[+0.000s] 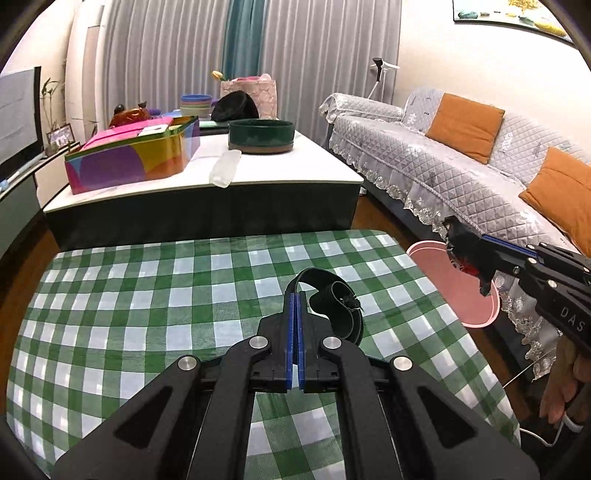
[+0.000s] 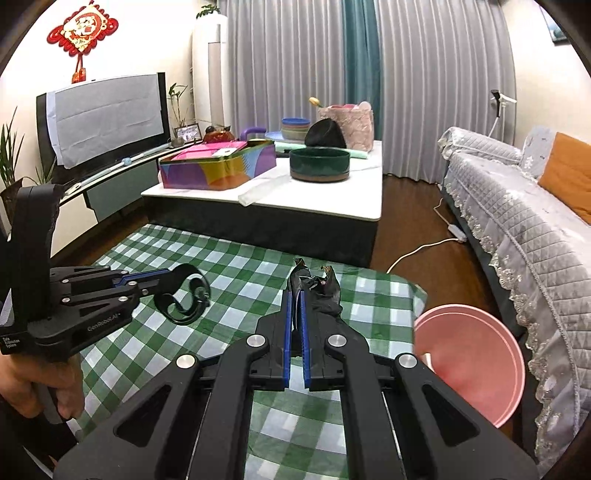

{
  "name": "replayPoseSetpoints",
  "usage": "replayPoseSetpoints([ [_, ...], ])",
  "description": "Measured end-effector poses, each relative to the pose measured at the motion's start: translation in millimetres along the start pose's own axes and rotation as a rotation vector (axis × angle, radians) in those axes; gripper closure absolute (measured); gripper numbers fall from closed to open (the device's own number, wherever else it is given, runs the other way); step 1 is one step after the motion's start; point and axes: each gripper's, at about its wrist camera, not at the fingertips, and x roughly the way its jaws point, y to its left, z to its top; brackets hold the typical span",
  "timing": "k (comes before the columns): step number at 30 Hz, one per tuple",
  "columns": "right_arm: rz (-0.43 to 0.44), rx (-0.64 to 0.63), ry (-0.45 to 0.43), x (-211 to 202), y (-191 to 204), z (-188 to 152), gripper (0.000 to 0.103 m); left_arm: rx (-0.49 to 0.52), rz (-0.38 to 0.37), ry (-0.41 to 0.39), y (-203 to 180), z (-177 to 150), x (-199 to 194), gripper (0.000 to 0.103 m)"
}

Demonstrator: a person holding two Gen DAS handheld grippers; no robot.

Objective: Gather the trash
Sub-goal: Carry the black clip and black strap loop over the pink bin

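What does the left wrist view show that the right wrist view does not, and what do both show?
Only the left wrist view shows two orange cushions on the sofa and a picture high on the wall.

Only the right wrist view shows the red knot ornament, the covered television and the white power strip on the floor.

Both show the green checked cloth, the pink bin, the left tongs shut on a curled black strap, and the right tongs shut on a crumpled dark wrapper.
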Motion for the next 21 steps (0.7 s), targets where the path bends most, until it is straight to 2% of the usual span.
replayPoseSetpoints([
  [12, -0.079, -0.006, -0.028, -35, -27, 28, 0.098, -0.002, -0.042, -0.037, -11, 9, -13, 0.102],
  [21, -0.170, -0.031, -0.111, -65, -79, 61, 0.098, 0.034, -0.076, -0.035, -32, 13, -7, 0.102],
])
